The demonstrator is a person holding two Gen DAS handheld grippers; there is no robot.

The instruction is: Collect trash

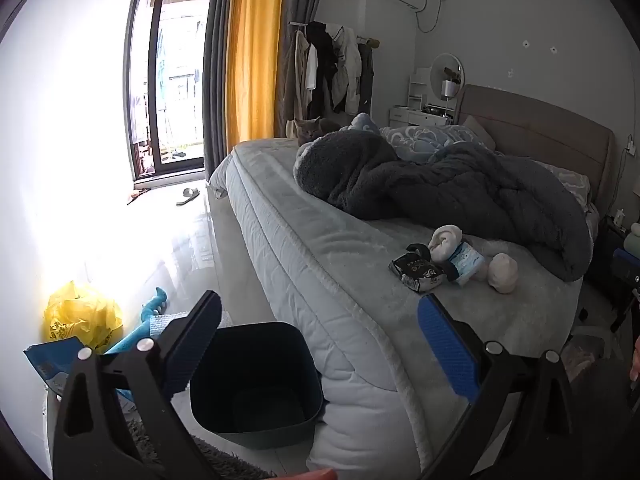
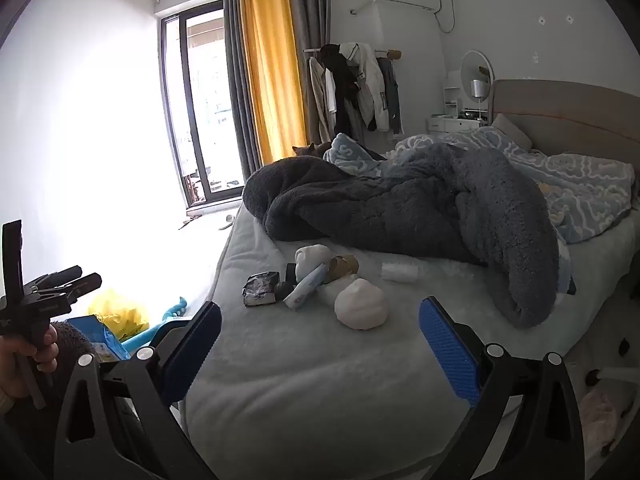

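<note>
A cluster of trash lies on the bed [image 2: 320,368]: a dark snack wrapper [image 1: 416,271] [image 2: 260,289], a blue-white tissue pack [image 1: 468,262] [image 2: 307,285], white crumpled wads [image 1: 503,272] [image 2: 360,305] and a clear plastic bottle [image 2: 400,271]. A dark bin [image 1: 256,376] stands on the floor beside the bed, and what I see of its inside is bare. My left gripper [image 1: 320,344] is open and empty, above the bin and the mattress edge. My right gripper [image 2: 320,344] is open and empty, over the bed in front of the trash.
A dark fleece blanket [image 2: 400,208] and a blue quilt [image 2: 580,188] fill the back of the bed. A grey cat [image 1: 312,128] sits at the far edge. A yellow bag [image 1: 80,316], a blue pack and a teal toy lie on the floor by the wall.
</note>
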